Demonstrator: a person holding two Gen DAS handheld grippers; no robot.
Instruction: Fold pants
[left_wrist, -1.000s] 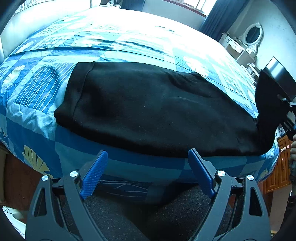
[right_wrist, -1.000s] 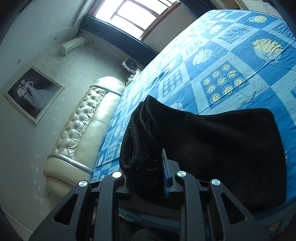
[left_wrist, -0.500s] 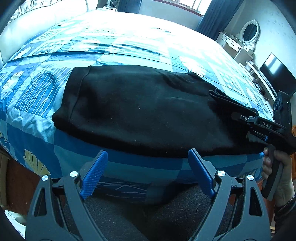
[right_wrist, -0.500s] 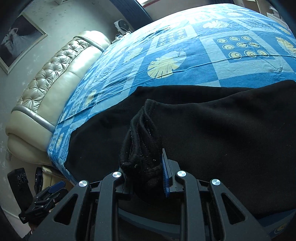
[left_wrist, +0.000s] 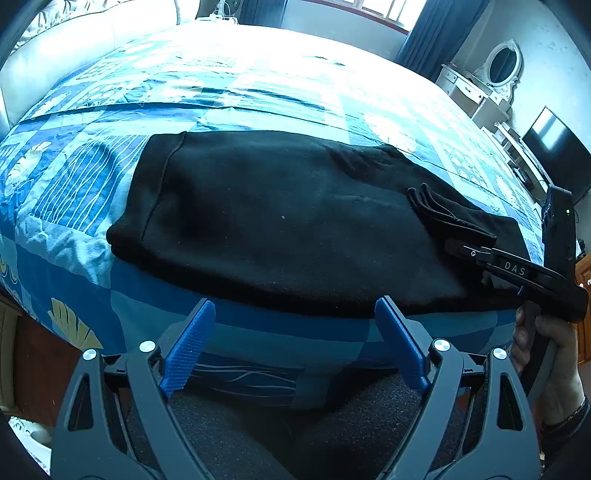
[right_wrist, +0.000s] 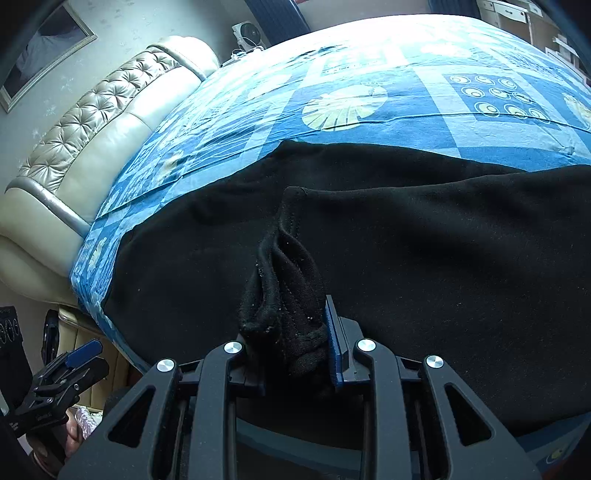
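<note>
Since the earlier frame my right gripper (left_wrist: 452, 246) has carried the pants' cuff end (left_wrist: 448, 212) down onto the black pants (left_wrist: 280, 218) lying on the blue bedspread (left_wrist: 74, 184). From my left wrist, my left gripper (left_wrist: 293, 347) hangs wide open at the bed's near edge, gripping nothing; a hand (left_wrist: 546, 354) at the frame's right edge is partly cut off. From my right wrist, the bunched cuffs (right_wrist: 286, 295) fill my jaws, which have just eased apart slightly yet still pinch them; only 1 blue pad (right_wrist: 332, 343) shows.
</note>
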